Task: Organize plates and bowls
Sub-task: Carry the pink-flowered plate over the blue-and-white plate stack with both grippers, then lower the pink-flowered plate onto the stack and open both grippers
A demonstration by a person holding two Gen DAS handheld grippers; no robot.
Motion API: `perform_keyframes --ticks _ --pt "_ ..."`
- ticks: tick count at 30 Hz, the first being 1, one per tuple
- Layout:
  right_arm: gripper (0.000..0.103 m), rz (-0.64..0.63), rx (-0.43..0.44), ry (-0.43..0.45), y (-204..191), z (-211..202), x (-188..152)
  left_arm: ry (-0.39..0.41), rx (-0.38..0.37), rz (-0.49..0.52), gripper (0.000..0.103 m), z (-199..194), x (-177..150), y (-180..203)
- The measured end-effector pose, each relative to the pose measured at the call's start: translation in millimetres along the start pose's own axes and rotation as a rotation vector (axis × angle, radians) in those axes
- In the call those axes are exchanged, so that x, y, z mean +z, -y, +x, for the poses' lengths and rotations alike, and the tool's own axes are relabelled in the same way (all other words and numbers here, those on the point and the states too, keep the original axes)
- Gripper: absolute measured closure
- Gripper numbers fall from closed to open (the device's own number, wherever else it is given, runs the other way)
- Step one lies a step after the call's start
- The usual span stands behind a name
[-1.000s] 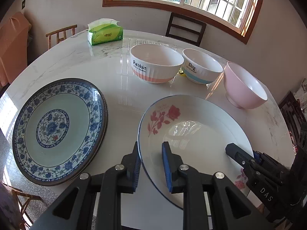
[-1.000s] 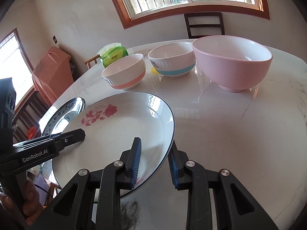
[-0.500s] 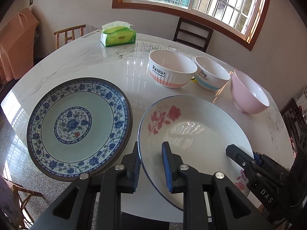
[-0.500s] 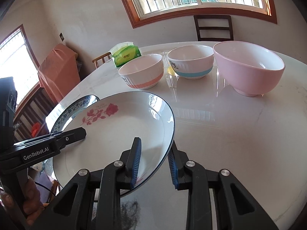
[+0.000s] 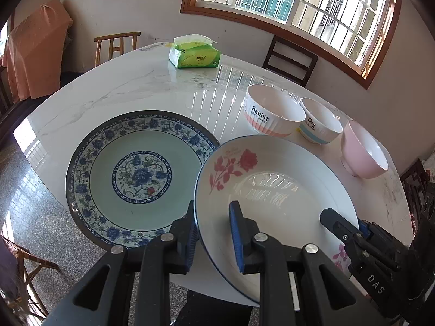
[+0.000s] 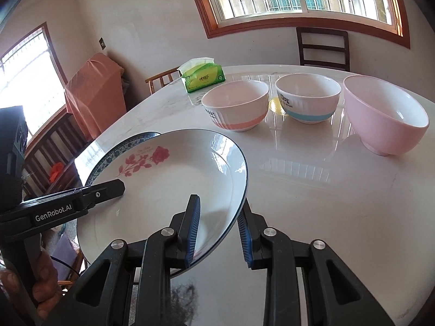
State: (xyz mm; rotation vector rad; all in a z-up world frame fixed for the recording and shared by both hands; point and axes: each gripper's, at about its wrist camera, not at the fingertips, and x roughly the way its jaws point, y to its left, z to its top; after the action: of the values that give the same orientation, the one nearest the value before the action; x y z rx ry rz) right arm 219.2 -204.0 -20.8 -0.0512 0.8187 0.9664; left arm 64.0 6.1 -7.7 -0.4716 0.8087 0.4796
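At the far left of the left wrist view we see the blue-patterned plate lying flat on the marble counter, close to the counter's near edge. Far beyond it sits a green tissue pack. Our left hand-held gripper is clenched on the near left rim of the white rose plate, one blue pad under the rim and the other on the plate's inner face. The rose plate is lifted and tilted, and its left edge overlaps the right edge of the blue-patterned plate. Moving right, our right hand-held gripper grasps the same rose plate at its near right rim, with one pad inside the dish and one outside below the rim; in the left wrist view it enters from the lower right. So both of us hold the plate at opposite sides. Farther back and to the right three bowls stand upright in a row on the counter: the Rabbit bowl with an orange band, just beside it the Dog bowl with a blue band, and farthest right the pink bowl, standing a little apart from the Dog bowl
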Motion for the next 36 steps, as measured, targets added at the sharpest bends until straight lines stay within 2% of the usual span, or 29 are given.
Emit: perform_keyframes --ticks 21,36 --pt "0.076 -0.111 0.061 -0.029 -56.2 40.8 26.1 0.019 0.067 -0.115 0.081 -6.4 14.0 -67.9" --pt "0.077 -0.175 0.097 -0.056 -86.9 73.9 31.1 0.026 0.101 -0.183 0.081 -1.5 23.6 -111.1"
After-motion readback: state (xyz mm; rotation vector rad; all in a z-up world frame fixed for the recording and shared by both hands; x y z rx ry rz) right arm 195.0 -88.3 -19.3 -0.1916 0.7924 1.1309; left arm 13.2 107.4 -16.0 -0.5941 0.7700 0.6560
